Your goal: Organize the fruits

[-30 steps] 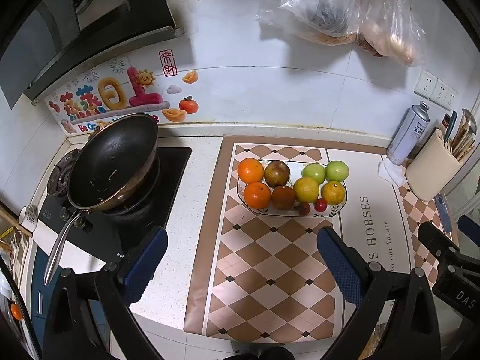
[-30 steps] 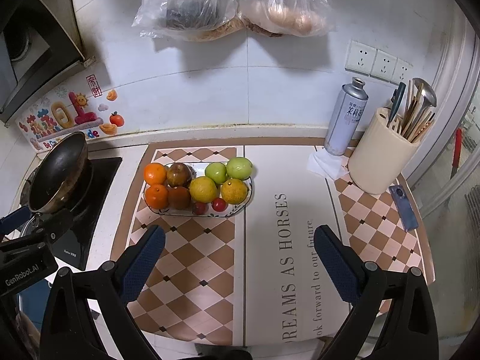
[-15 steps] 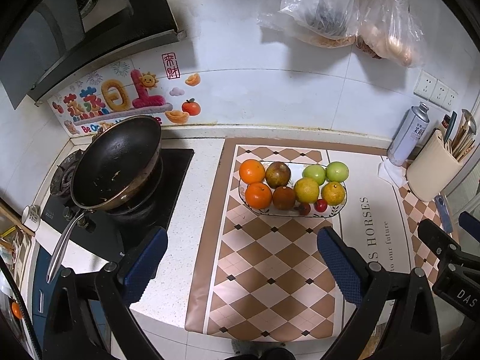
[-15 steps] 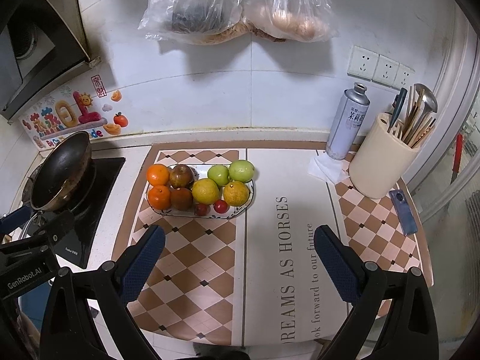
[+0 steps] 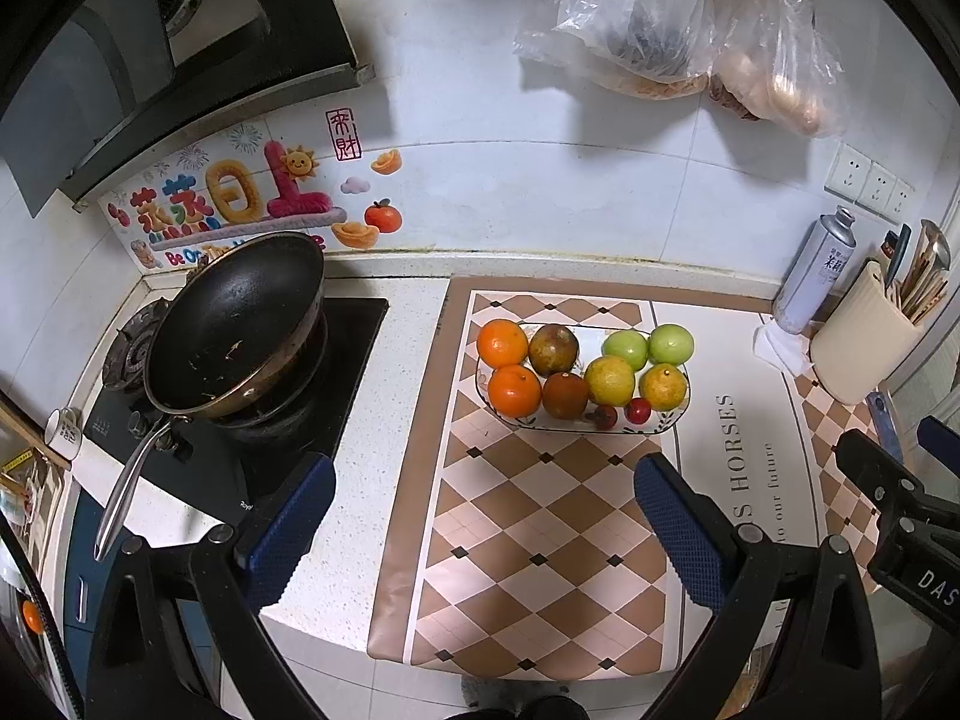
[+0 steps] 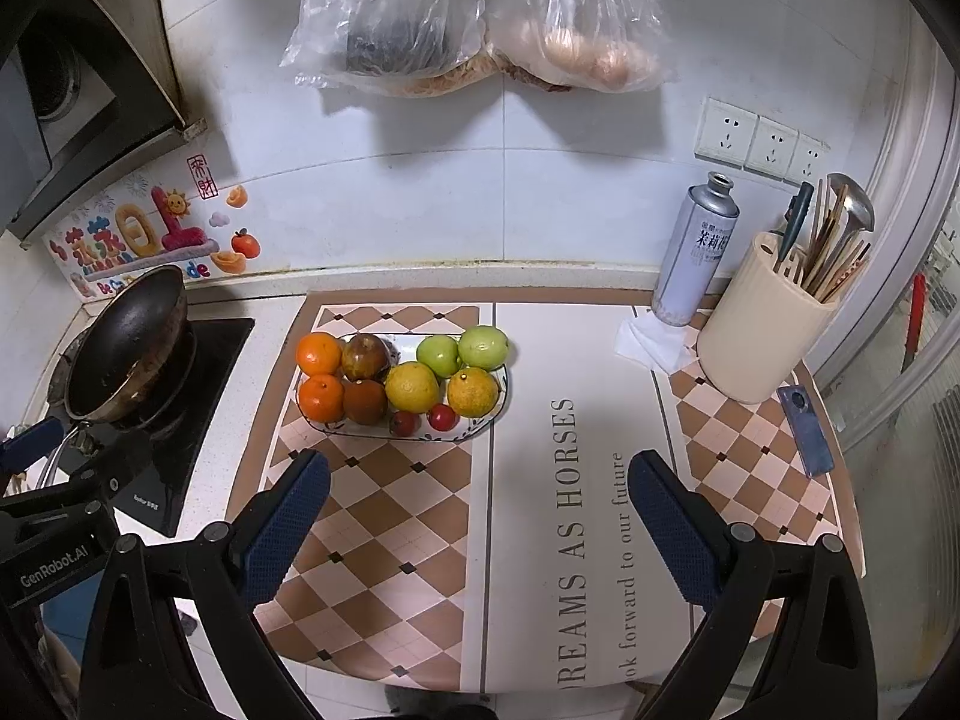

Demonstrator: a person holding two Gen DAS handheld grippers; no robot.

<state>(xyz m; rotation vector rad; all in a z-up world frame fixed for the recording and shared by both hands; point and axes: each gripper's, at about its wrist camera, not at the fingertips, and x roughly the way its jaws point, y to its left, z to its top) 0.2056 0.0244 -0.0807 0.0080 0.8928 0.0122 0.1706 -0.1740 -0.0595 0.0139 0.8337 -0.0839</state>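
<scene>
Both tools hang above the near edge of the worktop, each with its blue-padded fingers spread wide and nothing between them. The left tool is over the checkered part of the mat; the right tool is over the mat's white panel with printed lettering.

The fruit plate lies on the mat, farther in than both tools and apart from them. On it, two oranges sit at the left end, one behind the other. Just right of them are two brown fruits, again one behind the other. A yellow citrus and a yellow-orange citrus follow, with two green fruits behind them at the far right. Two small red fruits rest at the plate's near rim.

Left of the mat, a dark wok sits tilted on the stove. At the far right stand a spray can and a cream utensil holder, close together. Two plastic bags hang on the wall above.
</scene>
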